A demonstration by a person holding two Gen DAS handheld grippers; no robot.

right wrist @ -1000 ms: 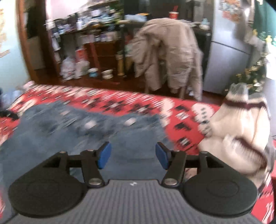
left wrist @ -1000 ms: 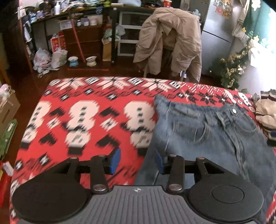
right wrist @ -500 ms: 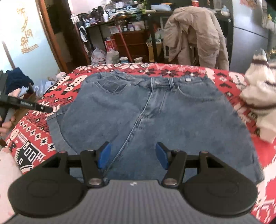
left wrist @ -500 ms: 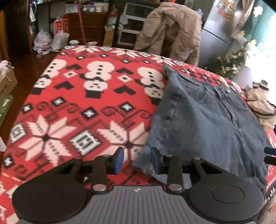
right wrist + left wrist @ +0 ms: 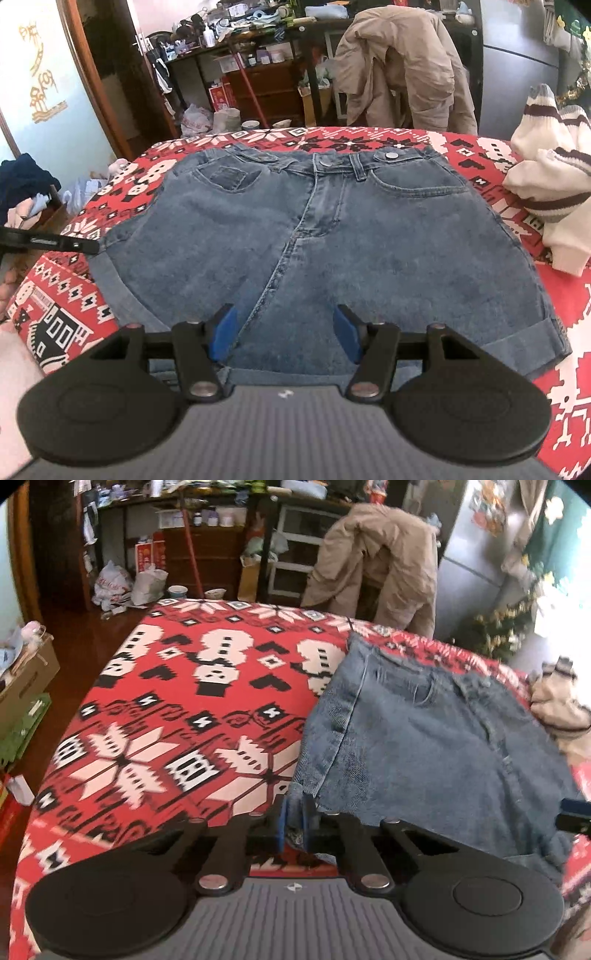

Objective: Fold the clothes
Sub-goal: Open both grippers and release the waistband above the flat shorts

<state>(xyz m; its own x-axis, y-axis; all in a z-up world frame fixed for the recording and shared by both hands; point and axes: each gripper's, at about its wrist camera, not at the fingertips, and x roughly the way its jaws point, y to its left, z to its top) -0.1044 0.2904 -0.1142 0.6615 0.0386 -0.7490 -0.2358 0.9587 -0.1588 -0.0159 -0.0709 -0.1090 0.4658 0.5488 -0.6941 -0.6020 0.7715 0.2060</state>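
Red patterned blanket (image 5: 491,155) bears one pair of denim shorts (image 5: 332,236); left fingers (image 5: 281,825) clamp its hem, right fingers (image 5: 225,332) apart.

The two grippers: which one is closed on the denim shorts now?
The left gripper: its blue pads pinch the hem corner of the denim shorts. The right gripper hangs open above the shorts' middle, gripping nothing.

Your left gripper (image 5: 294,825) and right gripper (image 5: 283,334) match: black linkage arms, blue pads at the tips. Behind the fingers (image 5: 224,330), silver screws cap the pivots. Two black discs flank a ribbed grey body with a small white mark.
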